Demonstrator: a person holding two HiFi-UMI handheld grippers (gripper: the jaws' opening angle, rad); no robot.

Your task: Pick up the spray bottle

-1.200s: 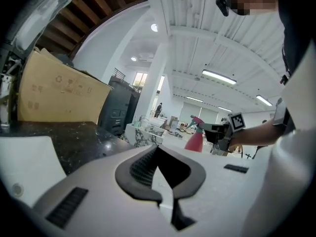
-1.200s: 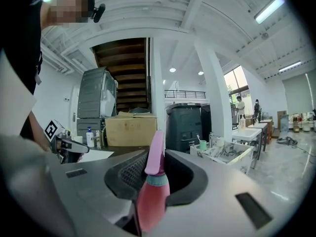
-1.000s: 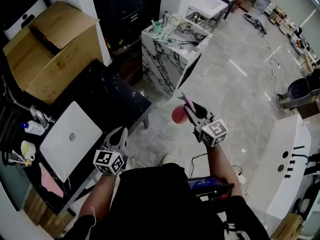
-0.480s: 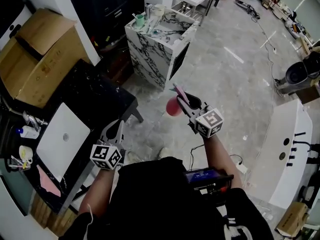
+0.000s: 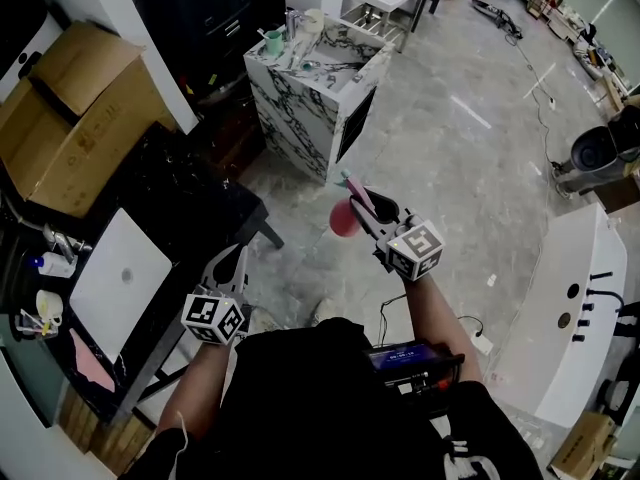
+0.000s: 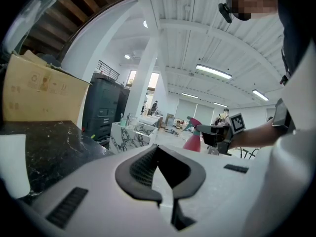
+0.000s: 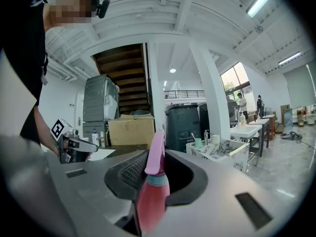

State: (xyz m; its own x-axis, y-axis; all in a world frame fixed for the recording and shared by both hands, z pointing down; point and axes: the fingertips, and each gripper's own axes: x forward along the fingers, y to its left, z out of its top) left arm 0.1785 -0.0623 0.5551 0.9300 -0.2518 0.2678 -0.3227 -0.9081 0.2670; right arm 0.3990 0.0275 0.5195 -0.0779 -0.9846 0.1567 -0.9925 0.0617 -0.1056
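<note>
The spray bottle (image 5: 344,218) has a red body and a pink trigger head. It hangs in the air over the grey floor, at the middle of the head view. My right gripper (image 5: 372,208) is shut on its neck, and in the right gripper view the bottle (image 7: 152,196) stands upright between the pads. My left gripper (image 5: 235,260) is lower left, beside the black table, shut and holding nothing. In the left gripper view the bottle (image 6: 192,141) shows at the right, held by the right gripper (image 6: 210,132).
A marble-patterned counter (image 5: 310,98) with a green cup and small items stands ahead. On the left a black table (image 5: 190,198) carries a silver laptop (image 5: 120,280), with a cardboard box (image 5: 70,118) behind it. A white basin unit (image 5: 565,308) stands on the right.
Both hands have travelled across the room with the person. The counter and black table sit further left in the head view. The right gripper keeps its hold on the bottle.
</note>
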